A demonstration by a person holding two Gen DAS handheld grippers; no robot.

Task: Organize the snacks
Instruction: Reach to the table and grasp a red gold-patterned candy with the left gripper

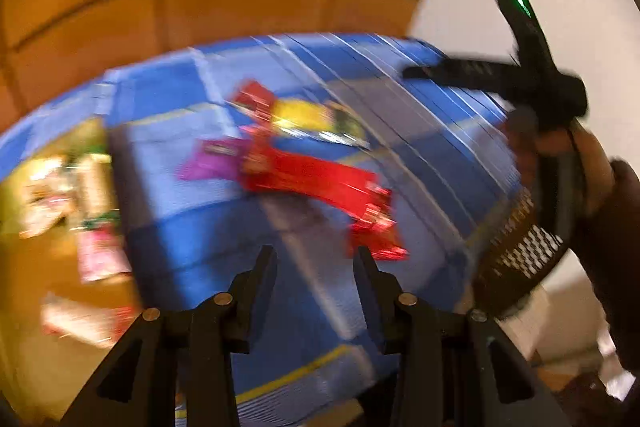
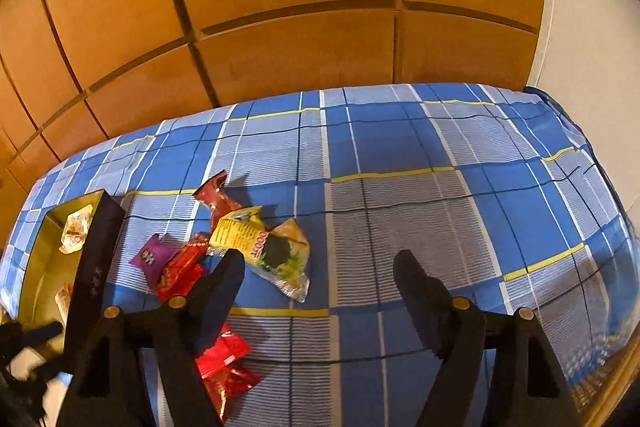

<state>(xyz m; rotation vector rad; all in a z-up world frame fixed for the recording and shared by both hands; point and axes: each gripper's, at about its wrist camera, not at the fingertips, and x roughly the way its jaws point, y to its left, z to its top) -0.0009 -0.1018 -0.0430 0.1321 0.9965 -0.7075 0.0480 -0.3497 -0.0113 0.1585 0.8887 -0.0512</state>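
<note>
In the right wrist view, a dark box (image 2: 94, 267) with a gold-lined inside sat at about nine o'clock on the blue checked cloth (image 2: 400, 155), holding a few pale wrapped snacks (image 2: 74, 231). Just right of it, apart from its wall, lay a purple packet (image 2: 151, 255), touching a red packet (image 2: 180, 271) at its right. Toward eleven o'clock from the middle of the frame, a dark red packet (image 2: 214, 195) lay partly under a yellow packet (image 2: 240, 231), which overlapped a clear bag with a dark round piece (image 2: 286, 259). At six o'clock a crumpled red wrapper (image 2: 224, 367) lay partly hidden behind the left finger. The right gripper (image 2: 320, 267) hovered over bare cloth with its jaws wide apart and nothing between them.

The left wrist view was heavily blurred. The left gripper (image 1: 316, 259) had its jaws partly apart with nothing visible between them, above the cloth at six o'clock. The red wrapper's (image 1: 376, 231) corner showed just beyond the right fingertip; whether they touched could not be told. At three o'clock a hand (image 1: 592, 163) held the other gripper.
</note>
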